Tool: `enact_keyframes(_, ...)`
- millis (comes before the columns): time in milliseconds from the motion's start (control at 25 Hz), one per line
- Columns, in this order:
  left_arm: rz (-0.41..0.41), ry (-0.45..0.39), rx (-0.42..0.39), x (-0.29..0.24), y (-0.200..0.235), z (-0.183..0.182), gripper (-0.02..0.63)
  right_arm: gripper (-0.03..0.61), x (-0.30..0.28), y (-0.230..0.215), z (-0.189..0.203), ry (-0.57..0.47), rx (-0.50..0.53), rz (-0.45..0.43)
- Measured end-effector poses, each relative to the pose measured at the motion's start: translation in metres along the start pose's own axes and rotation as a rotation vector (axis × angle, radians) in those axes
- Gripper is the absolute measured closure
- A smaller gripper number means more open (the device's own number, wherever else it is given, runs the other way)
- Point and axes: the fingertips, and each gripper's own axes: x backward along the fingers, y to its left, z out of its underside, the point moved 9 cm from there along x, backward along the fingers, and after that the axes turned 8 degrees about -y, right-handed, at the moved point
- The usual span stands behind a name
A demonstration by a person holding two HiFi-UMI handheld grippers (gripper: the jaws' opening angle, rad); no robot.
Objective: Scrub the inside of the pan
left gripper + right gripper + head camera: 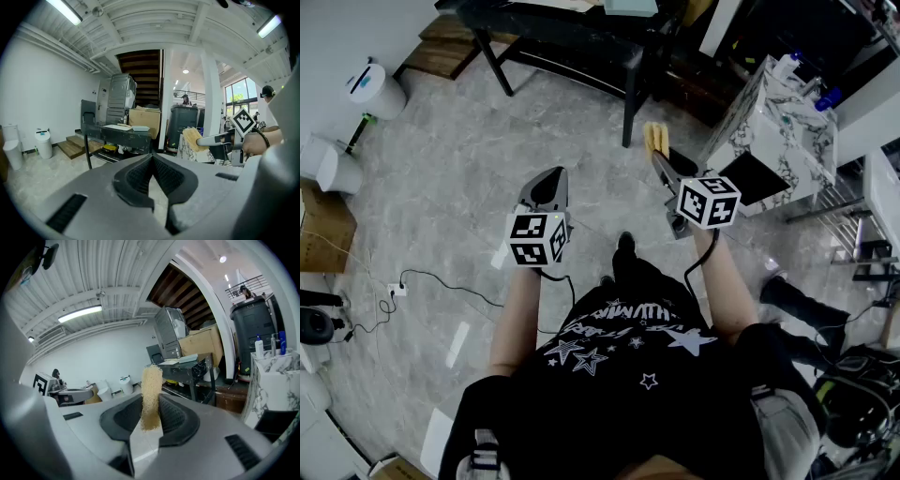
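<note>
No pan shows in any view. My right gripper (660,161) is shut on a yellow scrubbing sponge (653,139), held out over the grey floor. In the right gripper view the sponge (150,391) stands upright, pinched between the black pads (176,417). My left gripper (549,184) hangs level beside it on the left; its jaws are shut with nothing between them, as the left gripper view (152,158) shows. From that view the right gripper (226,138) and its sponge (192,139) appear to the right.
A black table (572,42) stands ahead, with wooden steps (441,52) to its left. A marble-topped counter (773,117) with bottles is at the right. A white bin (375,89) and a floor cable (427,279) lie on the left. A distant person (185,99) stands on a balcony.
</note>
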Motion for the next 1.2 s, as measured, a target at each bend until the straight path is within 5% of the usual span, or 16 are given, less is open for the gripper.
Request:
enact_keyframes(760, -0.048, 0.021, 0.060, 0.012, -0.006, 0.020, 0.606, 0.476, 0.016, -0.006, 0.004, -0.005, -0.007, -0.011)
enact_keyframes(1000, -0.024, 0.001, 0.167, 0.005, 0.009, 0.026, 0.606, 0.472, 0.000, -0.012, 0.013, 0.002, -0.027, -0.022)
enact_keyframes(1200, -0.041, 0.014, 0.142, -0.016, 0.033, 0.023, 0.606, 0.472, -0.036, -0.023, 0.010, -0.002, -0.044, -0.021)
